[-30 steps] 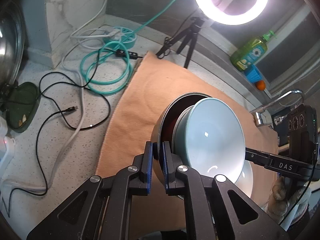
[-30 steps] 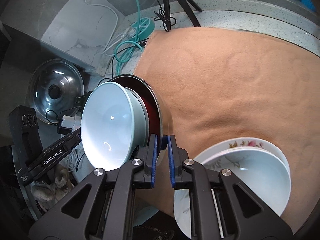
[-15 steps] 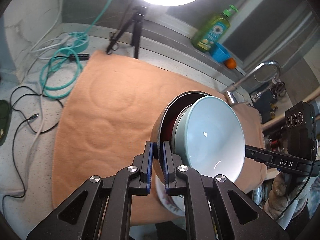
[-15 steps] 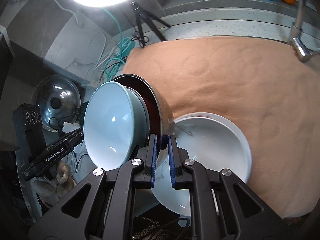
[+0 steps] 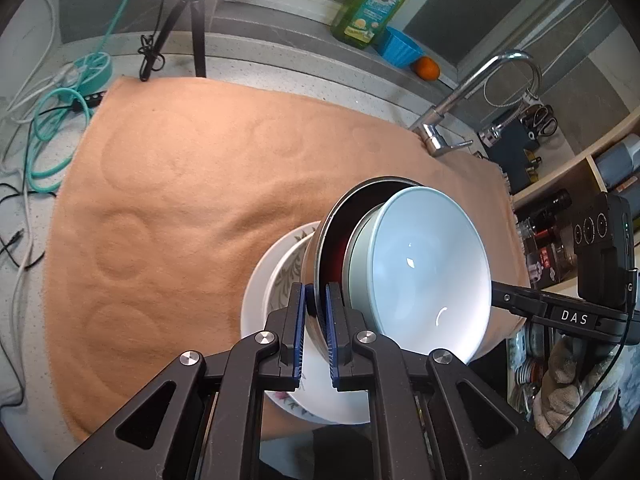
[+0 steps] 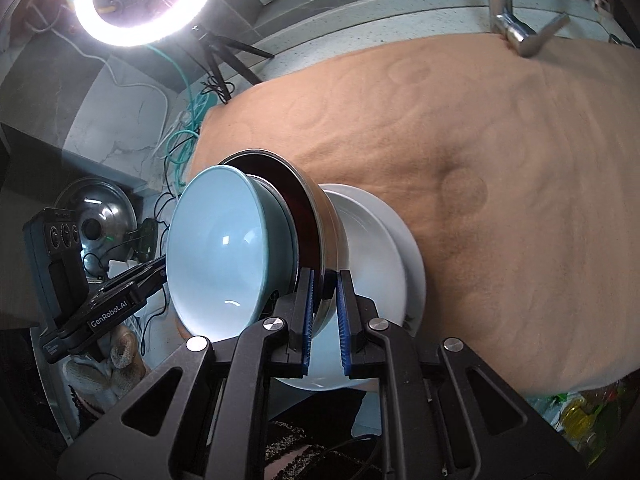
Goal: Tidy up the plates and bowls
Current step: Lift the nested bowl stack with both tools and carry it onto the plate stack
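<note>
A steel bowl point(image 5: 320, 256) with a dark red inside holds a pale blue bowl point(image 5: 428, 272) nested in it. My left gripper point(image 5: 316, 320) is shut on the steel bowl's rim on one side. My right gripper point(image 6: 324, 304) is shut on the rim of the steel bowl point(image 6: 328, 220) on the opposite side; the blue bowl point(image 6: 216, 248) shows there too. The pair hangs just above a white bowl point(image 6: 376, 240) sitting on a floral plate point(image 5: 260, 292) at the front edge of the orange cloth point(image 5: 192, 184).
A faucet point(image 5: 480, 96) stands at the back right of the cloth. A dish soap bottle point(image 5: 372, 4), a blue cup point(image 5: 398, 50) and an orange point(image 5: 428, 68) sit on the back ledge. A ring light point(image 6: 144, 4) on a tripod and teal cable coils point(image 5: 52, 128) lie at the left.
Both grippers have carried the nested bowls to the right, from beside the white bowl and plate to directly over them. Both grips held throughout.
</note>
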Motion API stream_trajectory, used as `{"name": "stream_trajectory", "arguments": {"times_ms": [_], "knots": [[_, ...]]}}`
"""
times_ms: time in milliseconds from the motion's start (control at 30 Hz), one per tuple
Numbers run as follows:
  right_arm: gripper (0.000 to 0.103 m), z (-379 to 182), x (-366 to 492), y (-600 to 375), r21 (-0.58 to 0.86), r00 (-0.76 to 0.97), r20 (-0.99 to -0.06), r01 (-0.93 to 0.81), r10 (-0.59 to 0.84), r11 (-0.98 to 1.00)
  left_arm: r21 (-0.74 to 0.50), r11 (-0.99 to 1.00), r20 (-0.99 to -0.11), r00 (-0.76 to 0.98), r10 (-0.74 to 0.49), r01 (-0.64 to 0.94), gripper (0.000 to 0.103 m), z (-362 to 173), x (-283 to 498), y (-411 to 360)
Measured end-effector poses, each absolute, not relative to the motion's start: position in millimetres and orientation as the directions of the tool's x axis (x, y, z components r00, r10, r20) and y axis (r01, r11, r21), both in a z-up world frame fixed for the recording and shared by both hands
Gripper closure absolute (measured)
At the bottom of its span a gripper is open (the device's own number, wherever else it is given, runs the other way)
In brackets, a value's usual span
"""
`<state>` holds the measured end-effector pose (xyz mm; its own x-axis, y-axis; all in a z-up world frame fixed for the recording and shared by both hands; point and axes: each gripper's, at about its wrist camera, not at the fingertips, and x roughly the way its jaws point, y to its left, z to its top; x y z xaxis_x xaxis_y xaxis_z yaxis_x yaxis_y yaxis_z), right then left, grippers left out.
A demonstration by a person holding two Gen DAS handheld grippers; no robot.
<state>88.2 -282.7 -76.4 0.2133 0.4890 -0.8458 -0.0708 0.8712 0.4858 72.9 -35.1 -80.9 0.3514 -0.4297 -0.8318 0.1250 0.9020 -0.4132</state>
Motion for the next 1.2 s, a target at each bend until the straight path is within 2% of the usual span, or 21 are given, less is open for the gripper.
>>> {"name": "stream_trajectory", "arguments": {"times_ms": [400, 1200], "knots": [[0.092, -94.9, 76.4, -288.0, 0.489, 0.185, -0.854, -0.036, 0.487, 0.871, -0.398, 0.907, -0.849, 0.319, -0.421, 0.137, 0.095, -89.3, 68.6, -43.7], [0.091, -96.4, 74.4, -284.2, 0.495, 0.189, -0.849, -0.049, 0.494, 0.868, -0.380, 0.915, -0.858, 0.318, -0.403, 0.135, 0.095, -94.1, 66.8, -45.3]]}}
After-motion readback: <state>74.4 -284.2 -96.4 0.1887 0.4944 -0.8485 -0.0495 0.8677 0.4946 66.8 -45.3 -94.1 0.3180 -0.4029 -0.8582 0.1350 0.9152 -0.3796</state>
